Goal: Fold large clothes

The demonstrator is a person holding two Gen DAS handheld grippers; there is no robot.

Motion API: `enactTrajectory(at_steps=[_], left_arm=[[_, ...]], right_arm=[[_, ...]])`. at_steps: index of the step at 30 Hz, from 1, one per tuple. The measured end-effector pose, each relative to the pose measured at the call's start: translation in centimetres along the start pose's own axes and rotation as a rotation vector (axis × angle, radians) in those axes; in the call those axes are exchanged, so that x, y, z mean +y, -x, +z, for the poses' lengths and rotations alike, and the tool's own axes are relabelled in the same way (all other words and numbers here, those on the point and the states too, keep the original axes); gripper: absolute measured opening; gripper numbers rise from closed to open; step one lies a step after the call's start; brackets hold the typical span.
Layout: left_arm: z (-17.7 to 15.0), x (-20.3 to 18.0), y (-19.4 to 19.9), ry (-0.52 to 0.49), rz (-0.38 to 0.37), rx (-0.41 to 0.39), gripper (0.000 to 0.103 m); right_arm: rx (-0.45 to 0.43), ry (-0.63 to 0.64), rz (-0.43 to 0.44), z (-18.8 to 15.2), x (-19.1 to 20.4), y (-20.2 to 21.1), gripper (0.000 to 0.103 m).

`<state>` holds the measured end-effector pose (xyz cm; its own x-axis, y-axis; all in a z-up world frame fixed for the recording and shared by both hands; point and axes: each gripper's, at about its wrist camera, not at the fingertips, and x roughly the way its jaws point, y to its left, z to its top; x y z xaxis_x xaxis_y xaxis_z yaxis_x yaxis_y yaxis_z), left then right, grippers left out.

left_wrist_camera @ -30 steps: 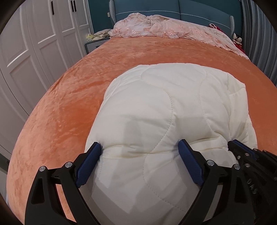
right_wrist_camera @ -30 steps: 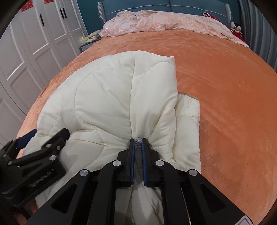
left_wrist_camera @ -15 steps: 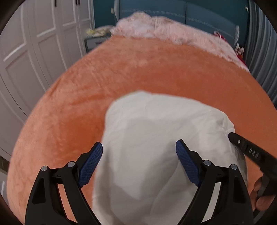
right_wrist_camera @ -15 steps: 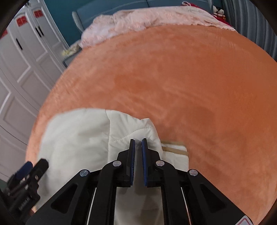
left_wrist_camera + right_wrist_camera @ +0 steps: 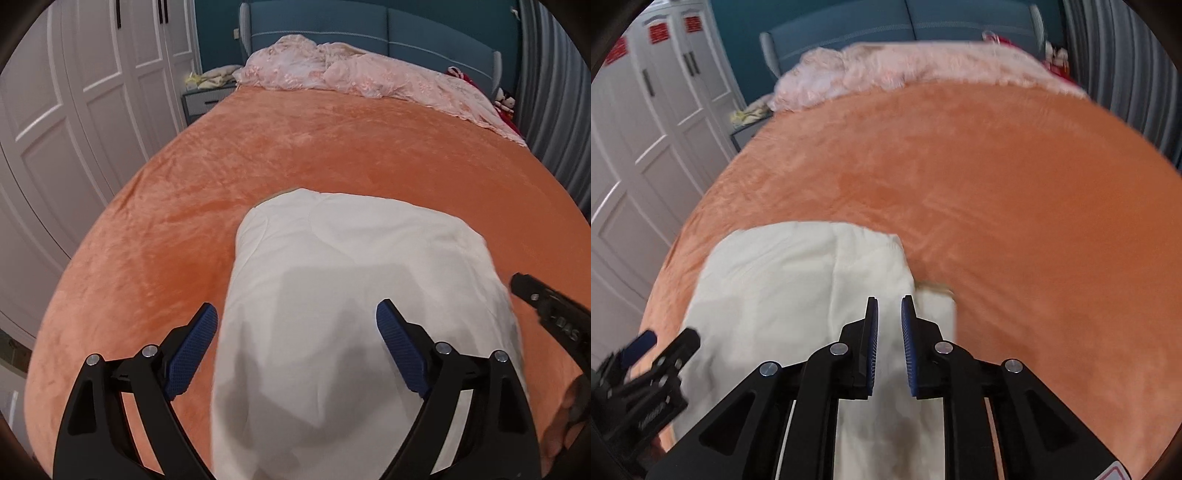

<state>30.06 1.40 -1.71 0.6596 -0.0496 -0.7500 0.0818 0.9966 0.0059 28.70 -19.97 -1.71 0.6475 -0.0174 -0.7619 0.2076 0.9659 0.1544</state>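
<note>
The cream quilted garment (image 5: 354,295) is seen lying as a compact folded bundle on the orange bedspread (image 5: 295,147), directly under both grippers. The folding is judged nearly done; perhaps only smoothing is left. The left gripper (image 5: 295,332) is held wide apart above it, nothing gripped. The jaws of the right gripper (image 5: 889,325) have just been opening; no cloth is pinched. Much free bedspread is found ahead; a pink cover (image 5: 351,70) is bunched far ahead.

- Your left wrist view: looks steeply down along the left gripper (image 5: 295,332), close above the cream garment (image 5: 351,295), facing the headboard (image 5: 369,26).
- Your right wrist view: same heading, just beside it.
- Shared: garment, orange bedspread (image 5: 1015,192), wardrobe (image 5: 74,92).
</note>
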Motion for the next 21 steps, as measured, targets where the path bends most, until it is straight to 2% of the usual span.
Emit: enactTrajectory(at_steps=[4,11,14,16,21], left_arm=[[-1.9,-0.2,4.0,-0.023,0.001,0.004,0.085],[-6.9,-0.9,11.4,-0.073,0.030,-0.014,0.090],[-9.2,-1.0,13.6,-0.076,0.034,-0.005,0.091],[-10.5,-1.0,14.6,-0.068,0.035,0.001,0.092],[-14.3,-0.7,16.9,-0.044,0.038,0.018,0.093]], right_arm=[[0.003,0.023,-0.004,-3.3,-0.2,5.4,0.034],[0.015,0.040,0.006,-10.1,-0.4,12.4,0.045],[0.005,0.051,0.006,-12.2,-0.2,14.8,0.048],[-0.009,0.071,-0.008,-13.7,0.1,16.5,0.055],[-0.028,0.093,-0.020,-16.7,0.5,19.0,0.065]])
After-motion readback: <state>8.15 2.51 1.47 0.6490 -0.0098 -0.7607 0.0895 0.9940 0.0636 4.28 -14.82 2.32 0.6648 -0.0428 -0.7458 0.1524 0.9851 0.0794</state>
